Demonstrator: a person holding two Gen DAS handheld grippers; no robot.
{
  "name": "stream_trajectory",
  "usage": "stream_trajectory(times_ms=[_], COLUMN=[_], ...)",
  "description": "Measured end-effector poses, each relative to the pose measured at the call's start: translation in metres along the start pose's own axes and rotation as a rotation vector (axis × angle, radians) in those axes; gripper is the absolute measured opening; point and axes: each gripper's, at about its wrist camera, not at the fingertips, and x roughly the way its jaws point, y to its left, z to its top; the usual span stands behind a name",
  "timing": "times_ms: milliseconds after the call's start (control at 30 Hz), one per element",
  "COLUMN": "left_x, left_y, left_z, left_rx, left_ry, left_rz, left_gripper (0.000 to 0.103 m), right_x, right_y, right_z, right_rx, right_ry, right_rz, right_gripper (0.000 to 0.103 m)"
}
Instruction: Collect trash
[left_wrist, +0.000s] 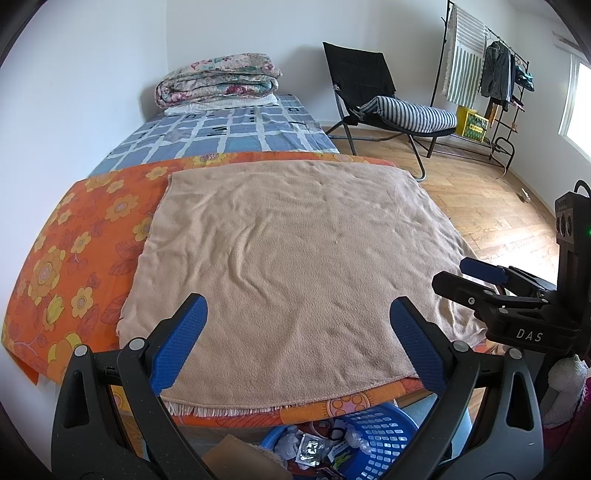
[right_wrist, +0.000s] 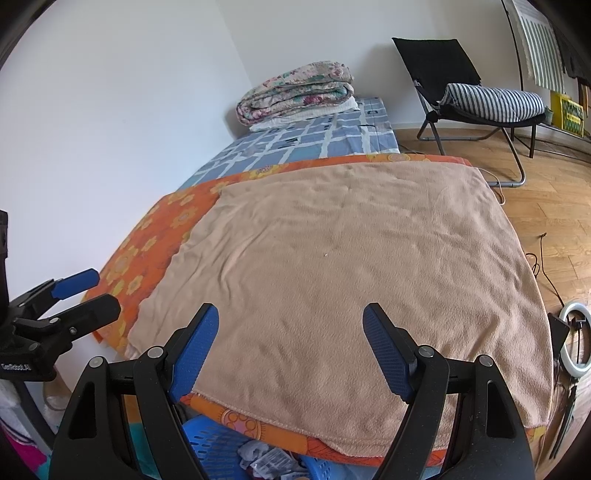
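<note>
A blue plastic basket (left_wrist: 384, 439) stands on the floor below the bed's near edge, with crumpled wrappers and paper trash (left_wrist: 314, 446) in it. It also shows in the right wrist view (right_wrist: 210, 439), with trash (right_wrist: 266, 461) inside. My left gripper (left_wrist: 299, 317) is open and empty above the tan blanket (left_wrist: 295, 251), over the basket. My right gripper (right_wrist: 290, 325) is open and empty over the same blanket (right_wrist: 351, 266). Each gripper shows in the other's view, the right one (left_wrist: 480, 275) and the left one (right_wrist: 77, 291), both open.
The bed has an orange flowered sheet (left_wrist: 74, 258), a blue checked sheet (left_wrist: 229, 133) and a folded quilt (left_wrist: 218, 79) at the far end. A black folding chair (left_wrist: 373, 92) with a striped cushion, a clothes rack (left_wrist: 491, 74) and a ring light (right_wrist: 576, 339) stand on the wooden floor.
</note>
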Motion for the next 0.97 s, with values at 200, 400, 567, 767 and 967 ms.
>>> stream_trajectory(times_ms=[200, 400, 567, 767, 967], left_x=[-0.001, -0.001, -0.001, -0.007, -0.010], left_y=[-0.004, -0.008, -0.009, -0.009, -0.010], left_z=[-0.002, -0.004, -0.005, -0.007, -0.008], left_rx=[-0.008, -0.015, -0.033, -0.024, -0.028], left_ry=[0.000, 0.003, 0.013, -0.002, -0.004], left_rz=[-0.005, 0.001, 0.001, 0.011, 0.013], left_gripper=[0.101, 0.101, 0.101, 0.101, 0.101], right_x=[0.000, 0.000, 0.001, -0.001, -0.001], right_y=[0.000, 0.001, 0.005, 0.010, 0.011], right_z=[0.000, -0.002, -0.004, -0.005, -0.004], right_rx=[0.001, 0.003, 0.000, -0.007, -0.006], right_ry=[0.002, 0.004, 0.013, 0.014, 0.017], right_rz=[0.001, 0.003, 0.004, 0.004, 0.002], right_gripper=[0.080, 0.080, 0.080, 0.080, 0.080])
